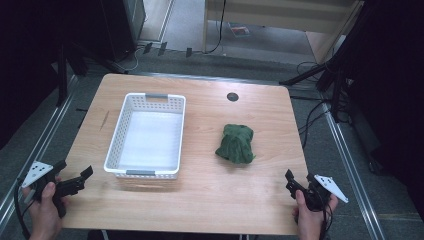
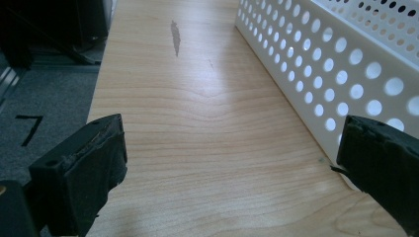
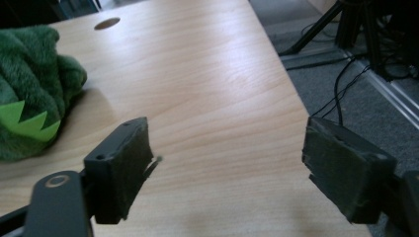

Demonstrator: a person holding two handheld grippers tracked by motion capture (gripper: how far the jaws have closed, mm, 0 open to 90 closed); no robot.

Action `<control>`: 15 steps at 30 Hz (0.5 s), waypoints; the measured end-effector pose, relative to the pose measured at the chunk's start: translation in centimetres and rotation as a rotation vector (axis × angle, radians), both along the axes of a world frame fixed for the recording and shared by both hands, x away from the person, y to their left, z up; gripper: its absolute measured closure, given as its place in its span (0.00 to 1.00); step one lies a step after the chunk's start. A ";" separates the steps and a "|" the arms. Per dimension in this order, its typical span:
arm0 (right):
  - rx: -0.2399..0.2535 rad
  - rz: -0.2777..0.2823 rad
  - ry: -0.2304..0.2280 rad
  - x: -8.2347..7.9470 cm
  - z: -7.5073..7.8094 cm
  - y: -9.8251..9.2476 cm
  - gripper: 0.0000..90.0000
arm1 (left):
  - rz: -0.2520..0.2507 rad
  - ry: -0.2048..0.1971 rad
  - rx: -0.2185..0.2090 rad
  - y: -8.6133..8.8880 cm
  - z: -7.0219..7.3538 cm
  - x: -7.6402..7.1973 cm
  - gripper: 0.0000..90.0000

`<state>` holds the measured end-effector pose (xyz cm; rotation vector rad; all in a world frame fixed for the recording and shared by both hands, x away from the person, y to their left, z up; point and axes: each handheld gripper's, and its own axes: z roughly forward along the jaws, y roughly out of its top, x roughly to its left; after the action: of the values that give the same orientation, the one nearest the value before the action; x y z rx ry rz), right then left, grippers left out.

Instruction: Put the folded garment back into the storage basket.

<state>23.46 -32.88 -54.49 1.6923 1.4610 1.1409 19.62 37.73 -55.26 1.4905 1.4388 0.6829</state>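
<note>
The green plush toy (image 1: 236, 143) lies on the table (image 1: 210, 200) right of the white basket (image 1: 146, 136), untouched, so the work looks to be at its start. Next, the right tongs (image 1: 300, 184) must reach forward to the toy. Both hands rest at the near edge, left tongs (image 1: 80, 179) and right spread apart, gripping nothing.

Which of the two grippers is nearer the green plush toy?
The right gripper, at the table's near right corner. The green plush toy lies just ahead of it, while the left gripper sits beyond the white basket.
</note>
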 end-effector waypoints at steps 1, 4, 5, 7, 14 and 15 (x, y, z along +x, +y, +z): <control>-0.002 -0.008 -0.013 0.0 0.0 0.0 0.25 | 0.000 0.000 0.000 0.0 0.0 0.0 0.00; -0.002 -0.012 -0.031 0.0 0.1 0.0 0.26 | -0.002 0.006 -0.002 0.1 0.0 0.2 0.00; -0.012 -0.017 -0.013 0.0 0.2 0.0 0.26 | -0.006 0.009 -0.003 0.0 0.0 0.2 0.00; -0.020 -0.009 0.002 0.0 0.5 0.1 0.22 | -0.010 0.018 0.002 -0.1 0.0 0.3 0.00; 0.004 0.069 0.019 1.6 1.4 1.6 0.15 | 0.046 0.013 0.006 -0.1 0.0 0.5 0.00; -0.005 0.077 0.020 1.9 1.6 1.9 0.15 | 0.070 -0.004 0.016 -0.2 0.0 0.3 0.00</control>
<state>25.39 -31.01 -52.84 1.6613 1.5520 1.1629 19.90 37.52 -55.23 1.4563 1.4914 0.7414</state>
